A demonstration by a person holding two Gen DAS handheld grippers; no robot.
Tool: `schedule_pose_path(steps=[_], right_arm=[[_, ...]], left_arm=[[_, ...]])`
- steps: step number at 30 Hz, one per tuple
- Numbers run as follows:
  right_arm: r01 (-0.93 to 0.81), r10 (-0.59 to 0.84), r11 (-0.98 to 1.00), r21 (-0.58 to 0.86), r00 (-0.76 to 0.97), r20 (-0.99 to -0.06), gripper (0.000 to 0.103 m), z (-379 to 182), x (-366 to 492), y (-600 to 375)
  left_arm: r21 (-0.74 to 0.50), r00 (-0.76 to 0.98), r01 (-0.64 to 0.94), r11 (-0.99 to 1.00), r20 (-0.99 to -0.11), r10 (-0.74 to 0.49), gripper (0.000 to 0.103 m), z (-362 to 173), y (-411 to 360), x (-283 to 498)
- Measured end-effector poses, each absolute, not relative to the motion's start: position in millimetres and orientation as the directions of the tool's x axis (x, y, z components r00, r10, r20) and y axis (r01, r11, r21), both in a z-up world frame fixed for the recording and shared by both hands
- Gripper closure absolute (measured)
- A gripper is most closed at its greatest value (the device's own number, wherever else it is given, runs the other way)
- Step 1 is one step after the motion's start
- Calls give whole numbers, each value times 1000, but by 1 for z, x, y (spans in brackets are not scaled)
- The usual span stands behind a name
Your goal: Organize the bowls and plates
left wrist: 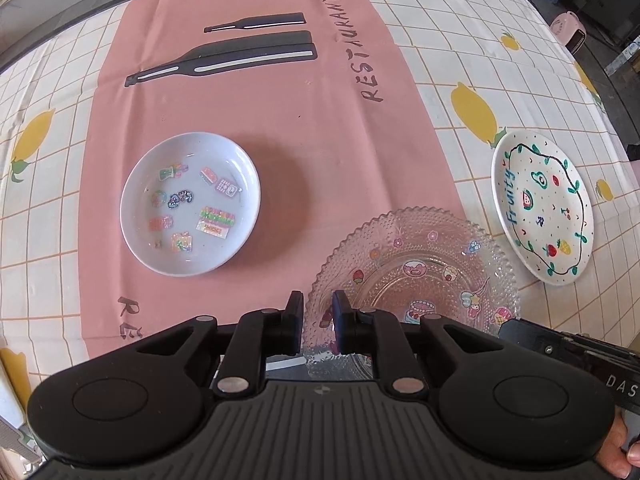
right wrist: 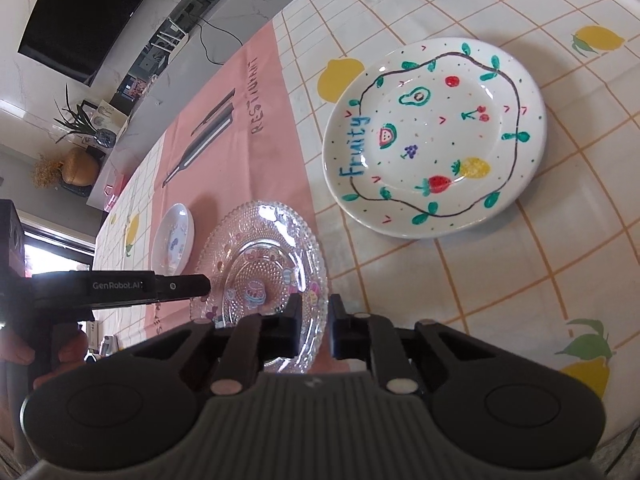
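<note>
A clear beaded glass plate (left wrist: 420, 264) with cartoon stickers lies half on the pink placemat (left wrist: 260, 92). My left gripper (left wrist: 318, 308) is shut on its near-left rim. In the right wrist view the same glass plate (right wrist: 264, 252) has its near-right rim between the pads of my right gripper (right wrist: 315, 312), which is shut on it. A small white dish (left wrist: 190, 204) with stickers sits on the mat to the left. A white "Fruity" plate (right wrist: 434, 136) with painted fruit lies on the tablecloth to the right, apart from the glass plate.
The lemon-print checked tablecloth (right wrist: 520, 280) covers the table. The right gripper's black body (left wrist: 560, 346) reaches in at the glass plate's right side, and the left gripper's body (right wrist: 120, 286) at its left. Beyond the table's far edge are a dark screen (right wrist: 80, 12) and potted plants (right wrist: 80, 120).
</note>
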State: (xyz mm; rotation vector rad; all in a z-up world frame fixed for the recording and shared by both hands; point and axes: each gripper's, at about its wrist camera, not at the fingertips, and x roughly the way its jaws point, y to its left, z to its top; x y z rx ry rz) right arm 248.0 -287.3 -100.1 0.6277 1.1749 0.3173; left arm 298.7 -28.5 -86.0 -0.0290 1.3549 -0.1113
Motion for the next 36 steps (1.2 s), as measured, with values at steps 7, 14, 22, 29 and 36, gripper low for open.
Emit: schedule_pose_path(steps=[7,14,22,29,36], right_arm=[[68,599,739,670,389,-700,100,-91,238,-296],[81,626,717,692,361,-691,101,-92,231,-288],[120,583,739,663,379,-719,101,-95,234,-295],[133,551,767,627,363,-751,76,-97,236,-293],[115,577,762,637,326,-749,75,-103,238,-279]], left_arm=[[-273,164,59,960,-946,-279,103,-73,-27,291],[-193,188,116,974,-959,-213,103,-54,-52,287],[-41,196,82,996,-979,-57,98,-68,-24,298],[-30,189,60,998,-981,-41,72,-87,-13,302],[-113,160,49,992,-980,-119,61,-97,-15,305]])
